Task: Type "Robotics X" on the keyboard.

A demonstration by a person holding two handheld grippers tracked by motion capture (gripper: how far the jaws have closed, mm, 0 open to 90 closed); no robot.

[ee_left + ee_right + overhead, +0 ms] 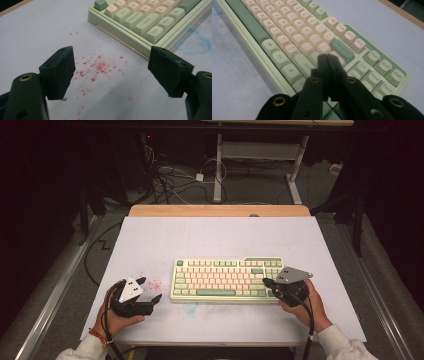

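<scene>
A white-topped table (215,235) carries a pale green keyboard (227,280) with cream and green keys, its long axis running left to right across the person's front and its near edge towards the person. To the keyboard's left, a scatter of red specks (100,66) marks the tabletop, and a faint blue smudge (190,307) sits just before the near edge.

The right gripper (272,285), carried in the right hand (305,307), is over the keyboard's right end with its jaws pressed together and nothing between them; in the right gripper view the closed tips (328,60) hang above the keys beside the green Backspace key (342,51) (whether they touch a keycap cannot be told from here). The keys lie directly under and ahead of these tips, so this is plainly the nearer hand, and a key press with the shut jaws looks to be the step in hand.

The left gripper (150,290), held in the left hand (120,320), rests apart from the keyboard's left end with its jaws spread wide and empty; its own view shows the Ctrl key (155,33) corner off ahead and to the right, beyond the red specks.
</scene>
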